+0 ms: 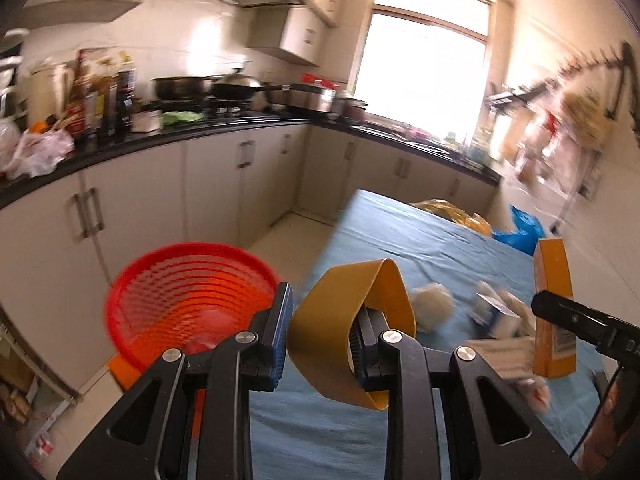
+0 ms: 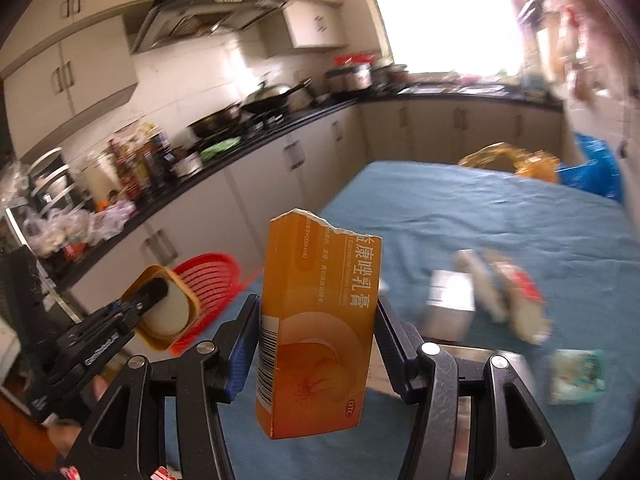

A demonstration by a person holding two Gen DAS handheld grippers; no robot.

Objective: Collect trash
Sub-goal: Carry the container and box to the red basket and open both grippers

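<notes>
My left gripper (image 1: 320,336) is shut on one wall of a brown empty tape ring (image 1: 340,324), held in the air over the table's left edge, beside a red mesh basket (image 1: 188,300). The ring (image 2: 166,312) and basket (image 2: 208,280) also show in the right wrist view. My right gripper (image 2: 316,344) is shut on a torn orange medicine box (image 2: 316,328), held upright above the blue-covered table (image 2: 480,216). The box also shows in the left wrist view (image 1: 554,308). Crumpled paper (image 1: 434,306) and several wrappers (image 2: 504,296) lie on the cloth.
A small pale packet (image 2: 576,376) lies at the right. A yellow bag (image 2: 508,162) and a blue bag (image 2: 596,164) sit at the table's far end. A black counter (image 1: 168,140) with bottles, pans and cabinets runs along the left and back.
</notes>
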